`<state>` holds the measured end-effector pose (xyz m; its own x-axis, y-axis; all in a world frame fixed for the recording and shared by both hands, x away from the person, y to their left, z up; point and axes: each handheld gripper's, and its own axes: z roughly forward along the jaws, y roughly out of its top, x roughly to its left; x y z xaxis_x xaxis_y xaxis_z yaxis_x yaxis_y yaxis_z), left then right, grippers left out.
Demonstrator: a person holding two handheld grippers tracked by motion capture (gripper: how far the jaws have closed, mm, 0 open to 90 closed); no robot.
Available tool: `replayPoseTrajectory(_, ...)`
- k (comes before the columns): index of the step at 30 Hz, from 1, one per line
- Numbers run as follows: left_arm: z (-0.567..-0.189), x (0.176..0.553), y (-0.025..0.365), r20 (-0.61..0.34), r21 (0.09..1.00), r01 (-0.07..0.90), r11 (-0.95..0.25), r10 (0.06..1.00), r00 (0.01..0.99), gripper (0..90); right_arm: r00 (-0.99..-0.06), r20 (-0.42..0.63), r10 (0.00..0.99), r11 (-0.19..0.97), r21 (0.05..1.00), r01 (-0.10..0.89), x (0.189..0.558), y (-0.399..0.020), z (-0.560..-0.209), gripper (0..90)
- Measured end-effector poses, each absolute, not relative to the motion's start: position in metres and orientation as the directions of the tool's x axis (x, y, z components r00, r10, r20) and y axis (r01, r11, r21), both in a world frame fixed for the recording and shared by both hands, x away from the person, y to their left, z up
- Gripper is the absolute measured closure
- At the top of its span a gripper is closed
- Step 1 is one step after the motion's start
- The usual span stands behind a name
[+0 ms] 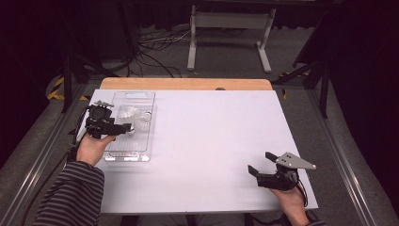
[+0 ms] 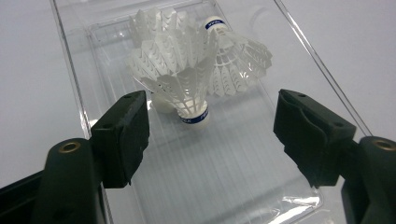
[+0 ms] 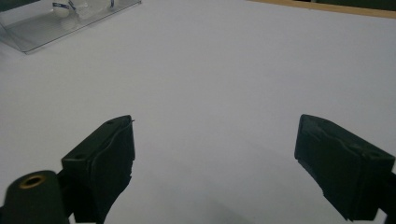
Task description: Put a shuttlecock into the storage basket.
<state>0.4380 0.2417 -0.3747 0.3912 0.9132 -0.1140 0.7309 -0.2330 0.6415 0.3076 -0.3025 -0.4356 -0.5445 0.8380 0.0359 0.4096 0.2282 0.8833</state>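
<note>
my left tool (image 2: 210, 135) hangs apart over the clear tray (image 2: 299, 200), so the shuttlecocks (image 2: 187, 77) lie free inside. my right tool (image 3: 215, 168) waits apart on the surface (image 1: 211, 141).

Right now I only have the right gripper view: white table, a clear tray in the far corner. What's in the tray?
Observer: Shuttlecocks, white feathers, piled at one end of the tray. I count three or so.
Operator: Where's the left gripper?
Observer: The left gripper is over the tray, jaws open, nothing between them.
Operator: Any shuttlecock upright?
Observer: No. The nearest shuttlecock lies tilted, cork end toward the left gripper, blue band on it.
Operator: And my gripper, seen from above?
Observer: The right gripper is near the table's front right corner, jaws open, far from the tray.
</note>
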Motion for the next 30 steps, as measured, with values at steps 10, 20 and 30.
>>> replayPoseTrajectory(10,-0.373,0.429,0.243,-0.118,0.659,0.713,-0.240,0.903,0.413,27.8,-0.543,0.036,0.839,0.227,0.884,0.409,0.308,-0.303,-0.436,12.8)
replayPoseTrajectory(20,-0.371,0.418,0.241,-0.109,0.677,0.691,-0.256,0.893,0.437,27.0,-0.543,0.039,0.839,0.223,0.885,0.408,0.307,-0.303,-0.435,12.8)
replayPoseTrajectory(30,-0.369,0.409,0.241,-0.111,0.695,0.674,-0.251,0.888,0.446,26.6,-0.543,0.039,0.839,0.223,0.885,0.408,0.307,-0.303,-0.435,12.8)
